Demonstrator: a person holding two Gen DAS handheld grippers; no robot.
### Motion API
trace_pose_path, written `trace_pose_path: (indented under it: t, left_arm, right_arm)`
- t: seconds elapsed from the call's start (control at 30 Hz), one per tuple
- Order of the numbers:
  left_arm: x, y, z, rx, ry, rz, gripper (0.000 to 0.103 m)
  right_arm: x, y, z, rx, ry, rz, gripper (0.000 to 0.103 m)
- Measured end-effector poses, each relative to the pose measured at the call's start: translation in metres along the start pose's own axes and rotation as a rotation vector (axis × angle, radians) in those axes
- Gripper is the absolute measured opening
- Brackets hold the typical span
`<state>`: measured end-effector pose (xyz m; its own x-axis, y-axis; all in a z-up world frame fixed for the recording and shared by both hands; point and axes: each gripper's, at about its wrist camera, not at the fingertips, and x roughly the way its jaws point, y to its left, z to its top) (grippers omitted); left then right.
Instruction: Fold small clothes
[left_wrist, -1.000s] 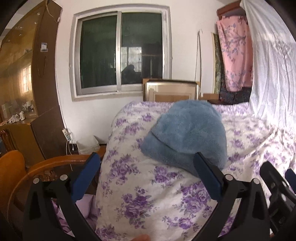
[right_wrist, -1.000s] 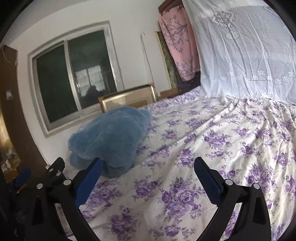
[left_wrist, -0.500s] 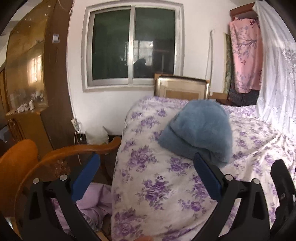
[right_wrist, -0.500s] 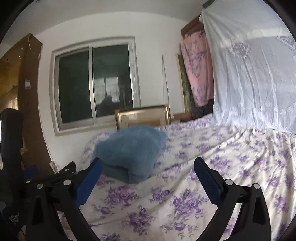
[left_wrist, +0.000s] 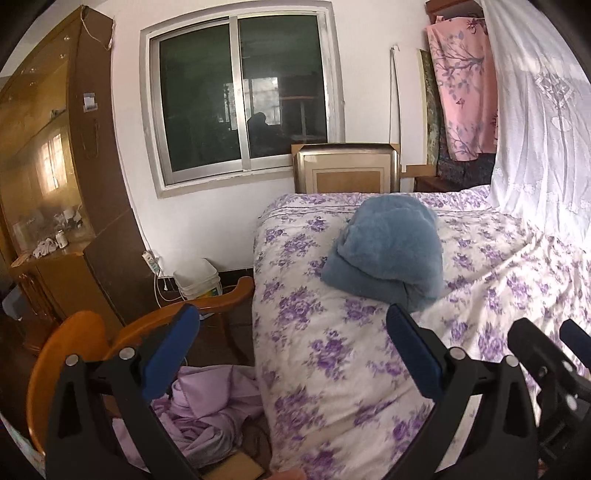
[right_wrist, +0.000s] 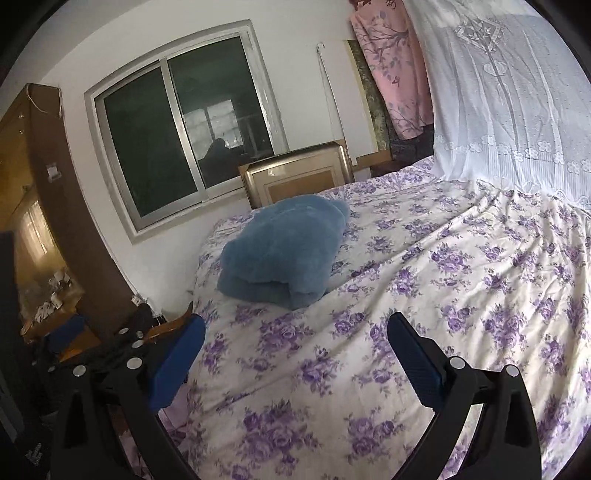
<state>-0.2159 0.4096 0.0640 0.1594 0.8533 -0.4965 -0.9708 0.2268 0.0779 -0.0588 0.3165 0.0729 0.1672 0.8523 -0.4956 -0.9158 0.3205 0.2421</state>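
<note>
My left tongs (left_wrist: 291, 332) spread wide, holding nothing, over near edge of bed (left_wrist: 332, 369); my right tongs (right_wrist: 295, 339) likewise spread, empty, above floral bedcover. Folded blue fleece garment (left_wrist: 388, 254) lies on bed ahead of both tongs, well apart from tips, nearer bed's far-left corner. Lilac cloth (left_wrist: 207, 410) heaped on wooden chair (left_wrist: 70, 354) below my left tongs

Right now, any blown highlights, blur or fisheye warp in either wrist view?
Left wrist view: white curtain blown out at the right edge, window dark with reflections, cabinet bowed by the lens. Right wrist view: curtain overexposed too, window frame curved, blue folded garment acceptably sharp, slight softness on bedspread.
</note>
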Motion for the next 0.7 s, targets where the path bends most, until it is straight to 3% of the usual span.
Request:
trace_pose_path:
  t: [0.13, 0.3, 0.47, 0.7]
  left_arm:
    - [-0.011, 0.006, -0.002, -0.001, 0.009, -0.024, 0.099]
    - [-0.026, 0.007, 0.0, 0.005, 0.012, -0.043, 0.099]
    - [-0.035, -0.002, 0.002, 0.027, 0.025, -0.012, 0.099]
    - [-0.034, -0.011, -0.001, 0.045, 0.056, -0.037, 0.099]
  right_arm:
    - [-0.004, 0.002, -0.003, -0.015, 0.027, -0.02, 0.1]
    - [-0.023, 0.003, 0.0, -0.028, -0.001, -0.033, 0.1]
    - [-0.034, -0.003, 0.003, -0.019, -0.017, -0.056, 0.1]
    - [-0.041, -0.008, 0.003, -0.045, -0.013, -0.103, 0.1]
